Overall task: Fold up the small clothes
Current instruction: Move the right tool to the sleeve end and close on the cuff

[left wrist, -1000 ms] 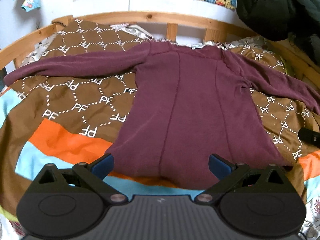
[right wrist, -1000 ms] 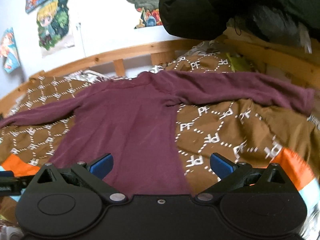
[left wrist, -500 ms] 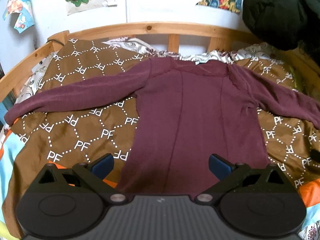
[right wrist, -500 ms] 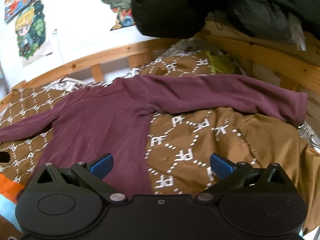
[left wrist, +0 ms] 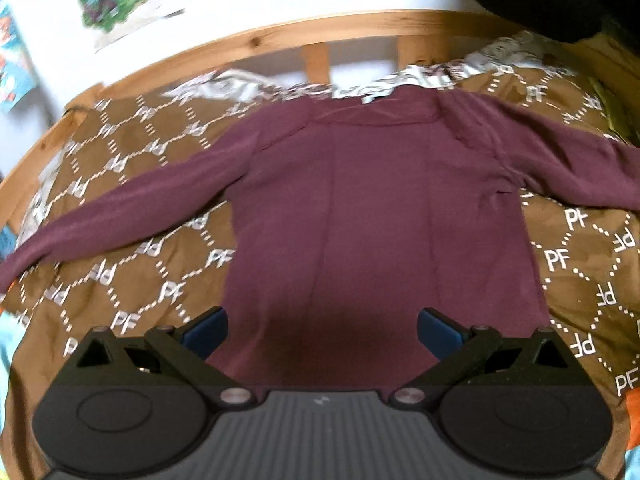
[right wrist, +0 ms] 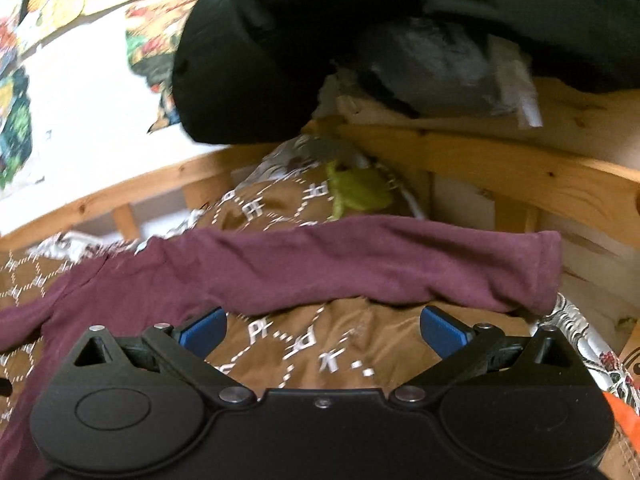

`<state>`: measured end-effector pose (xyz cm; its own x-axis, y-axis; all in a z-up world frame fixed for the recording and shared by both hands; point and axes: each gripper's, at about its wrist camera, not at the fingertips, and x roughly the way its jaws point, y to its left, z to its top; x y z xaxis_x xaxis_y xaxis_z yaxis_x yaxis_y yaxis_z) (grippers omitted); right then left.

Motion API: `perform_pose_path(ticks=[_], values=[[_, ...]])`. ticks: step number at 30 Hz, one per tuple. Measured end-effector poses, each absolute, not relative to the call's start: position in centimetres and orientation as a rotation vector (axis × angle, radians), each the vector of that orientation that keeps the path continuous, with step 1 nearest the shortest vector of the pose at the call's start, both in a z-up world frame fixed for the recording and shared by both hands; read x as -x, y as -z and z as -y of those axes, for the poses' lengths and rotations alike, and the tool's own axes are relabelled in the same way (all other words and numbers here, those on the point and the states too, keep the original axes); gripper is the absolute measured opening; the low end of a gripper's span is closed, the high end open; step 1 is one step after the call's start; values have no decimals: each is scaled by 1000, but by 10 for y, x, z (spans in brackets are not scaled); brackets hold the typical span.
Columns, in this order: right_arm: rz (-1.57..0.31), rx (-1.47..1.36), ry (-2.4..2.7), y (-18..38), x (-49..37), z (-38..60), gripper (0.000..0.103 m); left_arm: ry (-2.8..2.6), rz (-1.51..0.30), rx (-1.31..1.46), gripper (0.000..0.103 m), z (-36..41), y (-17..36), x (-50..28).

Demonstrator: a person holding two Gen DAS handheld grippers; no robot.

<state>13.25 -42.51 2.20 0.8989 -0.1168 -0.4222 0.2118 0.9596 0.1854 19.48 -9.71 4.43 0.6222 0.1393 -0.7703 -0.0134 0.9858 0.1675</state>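
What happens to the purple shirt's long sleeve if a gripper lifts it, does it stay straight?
Probably not. The sleeve already sags and wrinkles over the brown blanket, so it is likely floppy and would droop. It looks thin, so probably light. The right gripper is open.

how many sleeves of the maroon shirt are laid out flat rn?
2. Left sleeve stretches out across the brown quilt; right sleeve runs toward the wooden bed rail. Neither is folded in yet.

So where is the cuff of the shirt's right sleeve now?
In the right wrist view the cuff lies at the far right of the brown patterned blanket, close to the wooden bed frame, ahead of the open right gripper.
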Motion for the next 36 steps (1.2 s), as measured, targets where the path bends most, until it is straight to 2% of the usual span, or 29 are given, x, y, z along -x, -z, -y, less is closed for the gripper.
perform_pose_path(ticks=[9, 15, 21, 23, 27, 33, 36], values=[[-489, -444, 304, 2, -138, 466, 103, -23, -916, -155, 103, 122, -18, -220], [-466, -373, 347, 0, -143, 457, 102, -5, -951, -118, 103, 121, 5, -231], [-524, -315, 458, -6, -162, 454, 101, 17, -995, -115, 103, 123, 28, -217], [-521, -285, 501, -11, -166, 455, 98, 32, -1010, -139, 103, 125, 34, -209], [-520, -258, 603, -15, -171, 464, 85, 37, -1019, -167, 103, 127, 39, -201], [-469, -317, 729, -19, -167, 487, 85, 40, -1019, -180, 103, 128, 36, -199], [-461, -311, 744, -19, -169, 494, 81, 42, -1020, -178, 103, 129, 35, -200]])
